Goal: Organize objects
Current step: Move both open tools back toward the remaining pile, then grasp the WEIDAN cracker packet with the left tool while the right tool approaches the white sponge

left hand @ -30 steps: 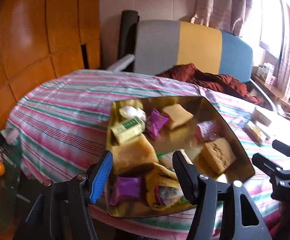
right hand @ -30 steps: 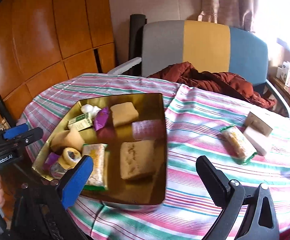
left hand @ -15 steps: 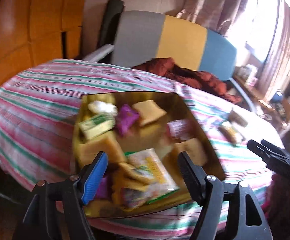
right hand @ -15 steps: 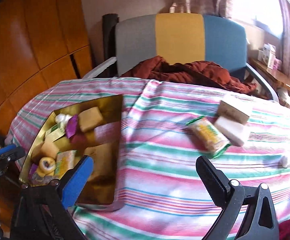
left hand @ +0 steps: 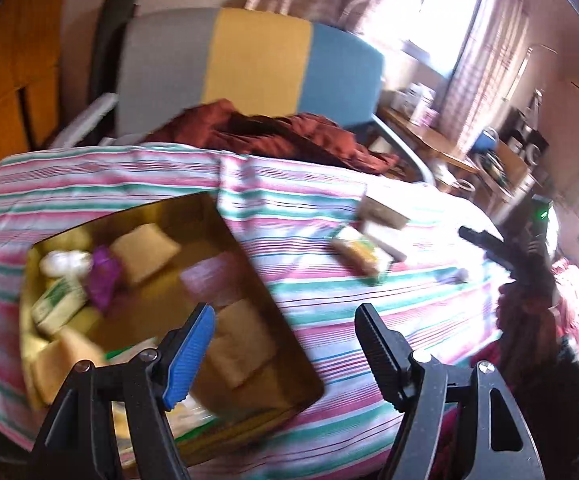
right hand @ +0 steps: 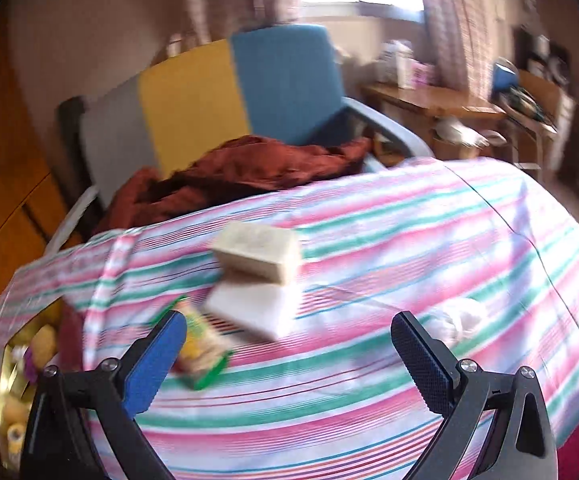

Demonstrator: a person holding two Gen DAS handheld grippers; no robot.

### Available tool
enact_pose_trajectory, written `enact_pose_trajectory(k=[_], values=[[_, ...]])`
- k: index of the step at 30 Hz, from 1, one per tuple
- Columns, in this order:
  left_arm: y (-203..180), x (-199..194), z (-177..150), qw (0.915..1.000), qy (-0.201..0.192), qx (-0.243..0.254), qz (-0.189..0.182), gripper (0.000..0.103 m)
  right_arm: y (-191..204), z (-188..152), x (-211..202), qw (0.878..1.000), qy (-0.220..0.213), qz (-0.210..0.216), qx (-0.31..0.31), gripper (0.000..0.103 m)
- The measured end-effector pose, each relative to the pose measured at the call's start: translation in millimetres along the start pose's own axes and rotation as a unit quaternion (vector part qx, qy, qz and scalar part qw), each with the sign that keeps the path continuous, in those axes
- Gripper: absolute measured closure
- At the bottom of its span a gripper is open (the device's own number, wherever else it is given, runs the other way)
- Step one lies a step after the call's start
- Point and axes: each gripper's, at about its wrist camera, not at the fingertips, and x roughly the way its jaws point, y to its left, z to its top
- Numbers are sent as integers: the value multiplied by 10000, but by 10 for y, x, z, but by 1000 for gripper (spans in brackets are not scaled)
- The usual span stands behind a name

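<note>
Lower left of your left wrist view, the gold tray point(left hand: 245, 248) holds tan cakes, a purple wrapper point(left hand: 103, 276) and a green-and-white packet point(left hand: 59, 302). Your left gripper point(left hand: 283, 354) has just been opening and hangs wide with nothing between its jaws, over the tray's right edge. Your right gripper point(right hand: 289, 354) gapes empty too; the green-edged snack packet point(right hand: 199, 346) lies by its blue finger, two blurred boxes point(right hand: 259, 254) just above.

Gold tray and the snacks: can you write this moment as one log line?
left gripper: open, empty | right gripper: open, empty | gold tray: holds snacks | green-edged packet, two blocks: on striped cloth
</note>
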Motion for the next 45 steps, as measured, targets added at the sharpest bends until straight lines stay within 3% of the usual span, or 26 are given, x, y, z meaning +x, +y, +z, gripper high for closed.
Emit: enact_pose_trajectory(k=[3, 5, 11, 15, 20, 26, 30, 36, 41, 45], values=[[-224, 241, 163, 9992, 279, -24, -302, 29, -390, -3, 141, 9955, 276, -132, 899, 0], [-381, 446, 248, 9979, 485, -46, -416, 29, -538, 26, 141, 9905, 244, 75, 1351, 0], [-759, 1093, 389, 9928, 1094, -86, -477, 29, -545, 23, 137, 9876, 428, 417, 1451, 0], [-853, 1568, 487, 9852, 1530, -479, -604, 30, -562, 60, 6, 9883, 104, 430, 1461, 0], [-827, 2096, 579, 9774, 1820, -1033, -315, 30, -884, 75, -114, 9729, -171, 466, 2260, 0], [-840, 2491, 632, 9723, 1939, -1306, -33, 30, -1158, 43, -127, 9525, -235, 566, 2982, 0], [-900, 2626, 655, 9737, 1910, -1238, 113, 30, -1161, 43, -98, 9513, -194, 629, 3011, 0], [-974, 2646, 636, 9832, 1644, -771, 185, 30, -1141, 42, -64, 9524, -137, 675, 2968, 0], [-1143, 2654, 544, 9868, 1563, 151, 405, 29, -1131, 29, -29, 9532, -55, 662, 2951, 0], [-1203, 2640, 495, 9853, 1547, 528, 499, 30, -1136, 24, -12, 9532, -12, 640, 2954, 0]])
